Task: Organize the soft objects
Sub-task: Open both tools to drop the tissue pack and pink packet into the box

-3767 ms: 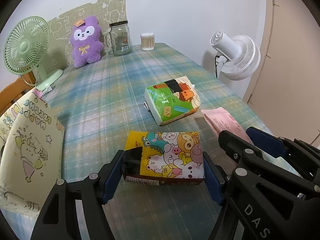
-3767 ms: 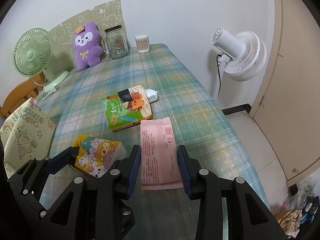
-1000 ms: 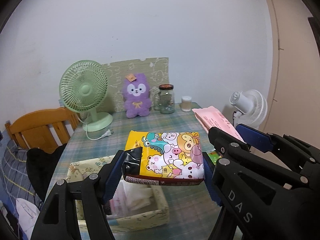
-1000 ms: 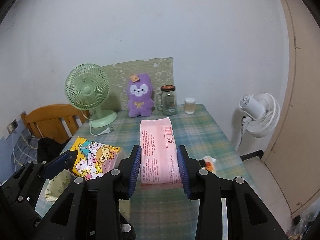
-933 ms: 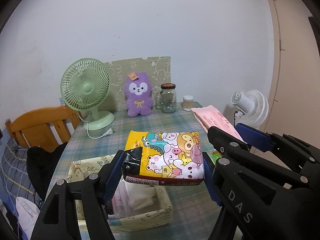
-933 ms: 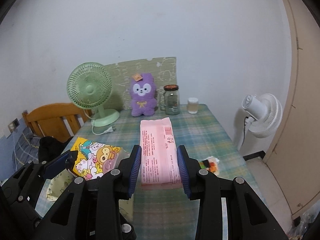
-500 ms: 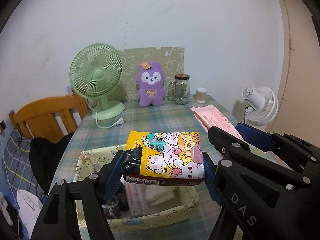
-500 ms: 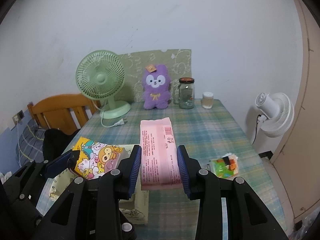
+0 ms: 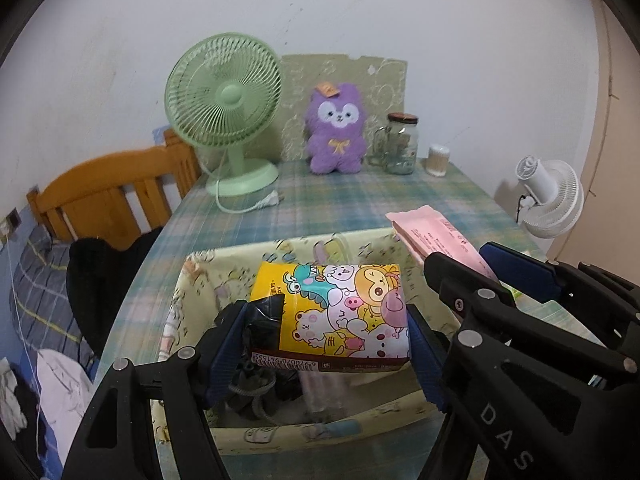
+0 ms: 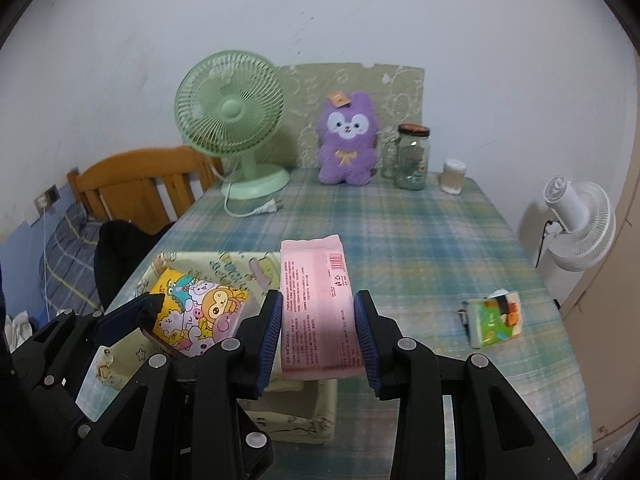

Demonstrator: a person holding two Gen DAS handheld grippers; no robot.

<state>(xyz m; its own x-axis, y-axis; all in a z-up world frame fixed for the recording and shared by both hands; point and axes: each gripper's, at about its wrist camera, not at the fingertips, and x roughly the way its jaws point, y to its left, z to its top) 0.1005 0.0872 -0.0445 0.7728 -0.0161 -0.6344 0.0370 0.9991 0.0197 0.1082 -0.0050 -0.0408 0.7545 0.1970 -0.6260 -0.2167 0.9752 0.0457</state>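
The left tongs (image 9: 326,322) are clenched on a yellow cartoon-printed tissue pack (image 9: 334,316), blue pads pressed against both of its short ends, and hold it in the air above a pale yellow fabric storage box (image 9: 224,268) that stands on the plaid-covered desk (image 9: 352,200). Inside the box lie dark items and something pale, too shadowed to identify. The right tongs (image 10: 318,326) grasp a pink wipes pack (image 10: 314,304) by its long sides, raised just beside the box's right edge. A green tissue pack (image 10: 494,322) lies on the desk well apart to the right. At the far end stand a green desk fan (image 10: 232,120), a purple plush toy (image 10: 348,140), a glass jar (image 10: 412,158) and a cotton-swab tub (image 10: 453,176).
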